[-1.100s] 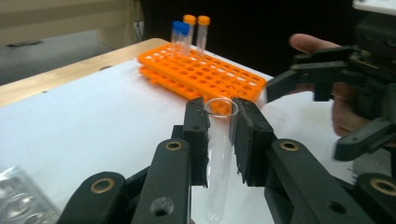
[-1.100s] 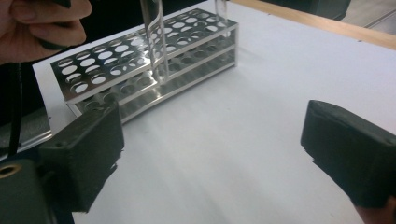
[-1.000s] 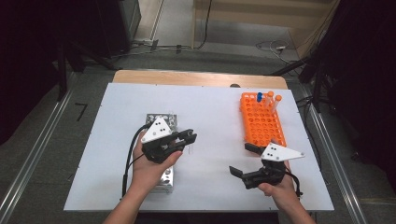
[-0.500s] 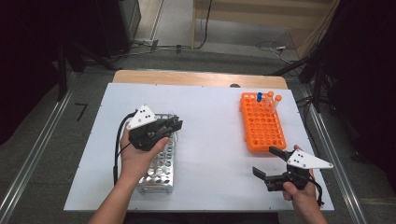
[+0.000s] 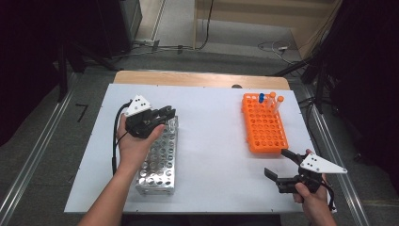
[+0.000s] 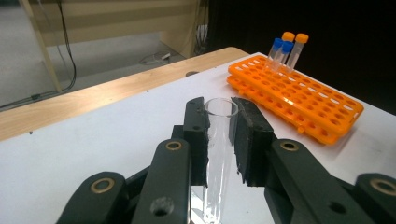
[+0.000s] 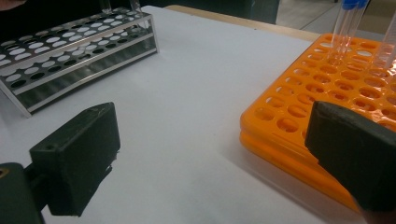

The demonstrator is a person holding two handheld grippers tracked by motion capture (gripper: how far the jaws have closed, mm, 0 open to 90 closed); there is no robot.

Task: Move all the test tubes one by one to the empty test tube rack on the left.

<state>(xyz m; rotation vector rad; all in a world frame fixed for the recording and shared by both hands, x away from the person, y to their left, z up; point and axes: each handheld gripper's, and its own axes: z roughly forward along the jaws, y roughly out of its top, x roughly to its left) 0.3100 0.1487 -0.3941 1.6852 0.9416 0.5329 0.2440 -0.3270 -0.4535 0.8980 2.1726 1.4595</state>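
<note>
Left gripper view: left tongs [image 6: 219, 135] clamp an uncapped clear glass tube [image 6: 218, 154] upright, likely to keep it vertical above the perforated steel rack [image 5: 159, 157]. Right tongs [image 5: 282, 165] gape empty beside the orange plastic rack [image 5: 264, 125] on the white table [image 5: 211, 141].

White table [image 5: 211, 141] with wooden edge [image 5: 197, 79] at 12 o'clock; grey floor [image 5: 221, 33], cables [image 5: 155, 46], dark surroundings.

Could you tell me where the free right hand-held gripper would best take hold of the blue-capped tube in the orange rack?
Probably the blue-capped tube just below its cap, from above: it stands upright in the orange rack, orange-capped tubes close beside it.
</note>
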